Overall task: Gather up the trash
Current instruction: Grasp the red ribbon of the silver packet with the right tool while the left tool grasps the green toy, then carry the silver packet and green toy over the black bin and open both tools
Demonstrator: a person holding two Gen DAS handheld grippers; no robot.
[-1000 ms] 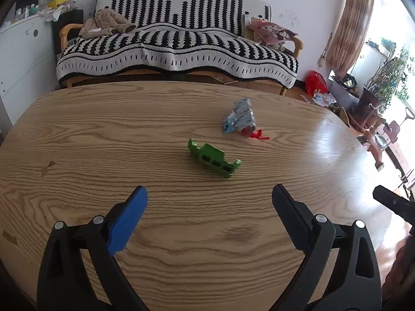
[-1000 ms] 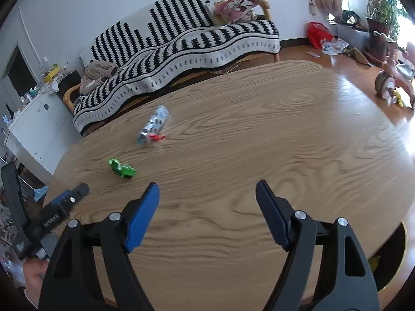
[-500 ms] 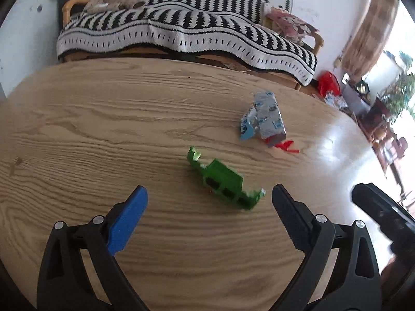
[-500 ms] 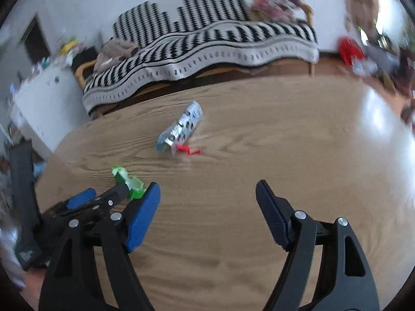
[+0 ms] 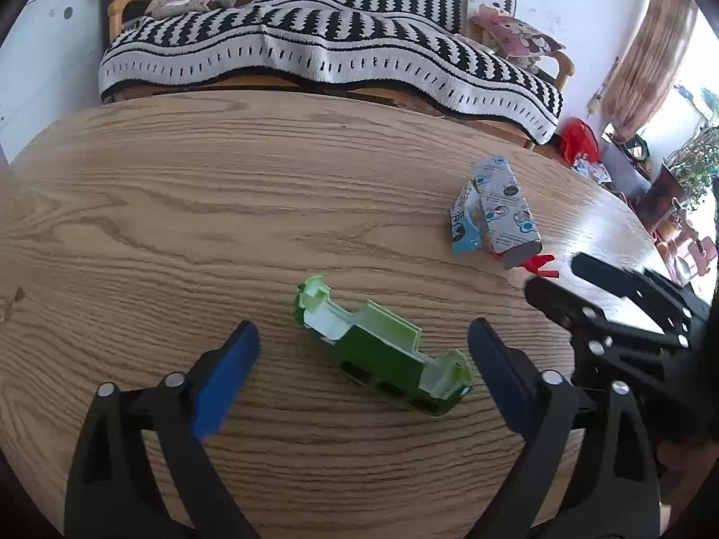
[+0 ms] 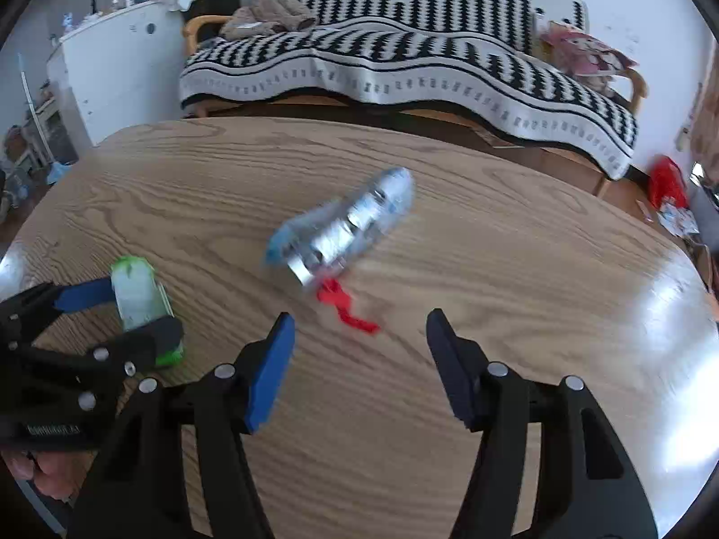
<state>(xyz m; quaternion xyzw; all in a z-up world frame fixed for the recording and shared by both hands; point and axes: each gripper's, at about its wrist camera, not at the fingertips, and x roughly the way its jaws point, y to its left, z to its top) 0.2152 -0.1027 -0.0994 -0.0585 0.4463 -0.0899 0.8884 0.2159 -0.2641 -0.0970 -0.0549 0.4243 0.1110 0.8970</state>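
Observation:
On the wooden table (image 5: 224, 188) lies a green plastic piece (image 5: 382, 350), crosswise between the fingers of my left gripper (image 5: 363, 339). Its jaws are closing, but the pads do not press on it. Farther right lies a silver-blue carton (image 5: 494, 211) with a red scrap (image 5: 541, 265) at its near end. My right gripper (image 6: 359, 325) hovers just before the red scrap (image 6: 346, 305), whose tail reaches between the fingertips. These jaws are closing too and touch nothing. The blurred carton (image 6: 346, 224) lies beyond. In this view the left gripper (image 6: 144, 310) straddles the green piece (image 6: 139, 296).
A sofa under a black-and-white striped blanket (image 5: 314, 45) stands behind the table. A white cabinet (image 6: 117, 63) is at the left, a red bag (image 5: 579, 139) and plants on the floor at the right. A hand (image 6: 27, 471) holds the left gripper.
Both grippers have come down and forward over the table. The green piece now sits between the left fingers. The right gripper rolled, swung toward the red scrap and narrowed its jaws.

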